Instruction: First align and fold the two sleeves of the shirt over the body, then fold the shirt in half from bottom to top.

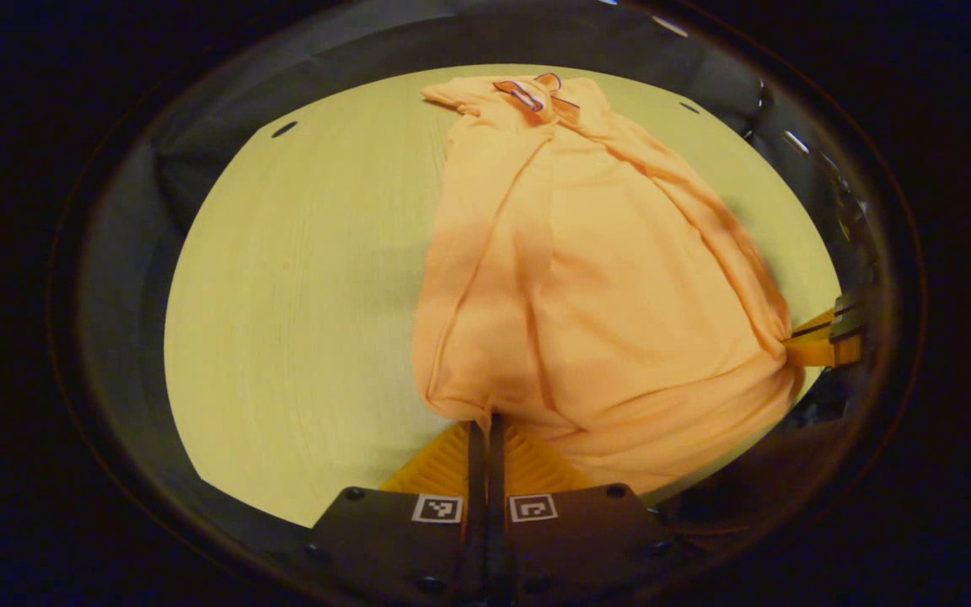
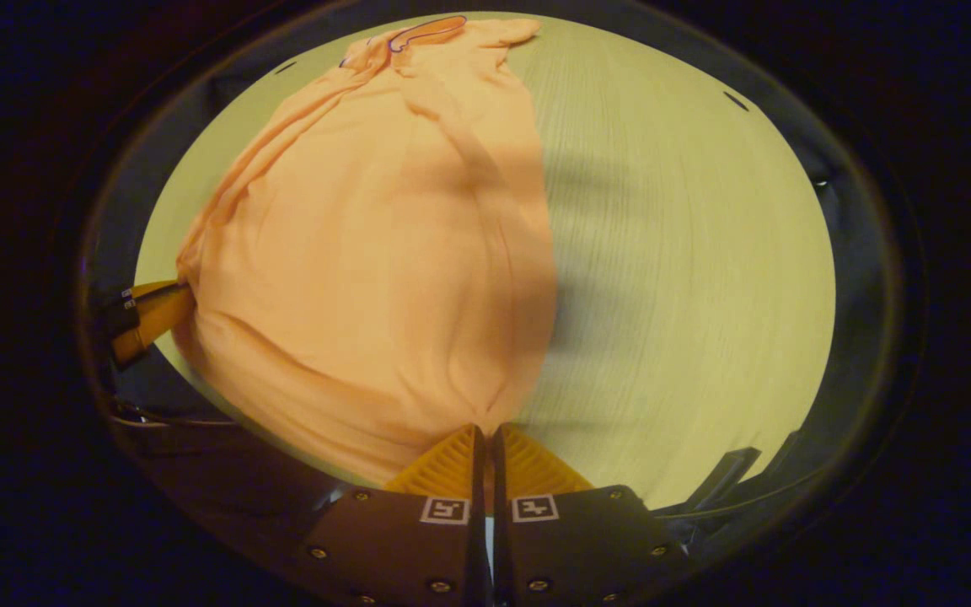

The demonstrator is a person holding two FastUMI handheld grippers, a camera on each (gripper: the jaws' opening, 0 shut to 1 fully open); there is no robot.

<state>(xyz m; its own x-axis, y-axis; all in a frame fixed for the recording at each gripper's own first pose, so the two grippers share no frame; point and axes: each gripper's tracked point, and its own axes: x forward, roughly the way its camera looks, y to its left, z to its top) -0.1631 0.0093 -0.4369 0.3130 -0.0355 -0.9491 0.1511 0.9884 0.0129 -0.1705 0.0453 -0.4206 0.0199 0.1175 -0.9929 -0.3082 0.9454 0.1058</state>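
Left gripper view has my left gripper (image 1: 485, 426) at the bottom, its two fingers pressed together with the near hem corner of the orange shirt (image 1: 587, 287) pinched between them. That shirt stretches away from me over the pale wooden table (image 1: 300, 303), sleeves already folded in over the body, and the collar (image 1: 532, 91) with its dark trim lies at the far end. Cloth gathers into creases that run from my fingers up toward the collar. At the right edge of this view my other gripper shows at the opposite hem corner, and the fabric bunches to a point where it meets those fingers.

Right gripper view shows my right gripper (image 2: 485, 434) with its fingers closed tight on the bottom hem of the shirt (image 2: 384, 253), the cloth drawn into a small fold at the pinch. From here the shirt lies left of centre on the table (image 2: 688, 253), bare wood to its right, and the collar (image 2: 426, 32) is at the top. My left gripper (image 2: 174, 299) appears at the left edge, touching the hem's far corner. A shadow falls on the wood just beside the shirt's right side
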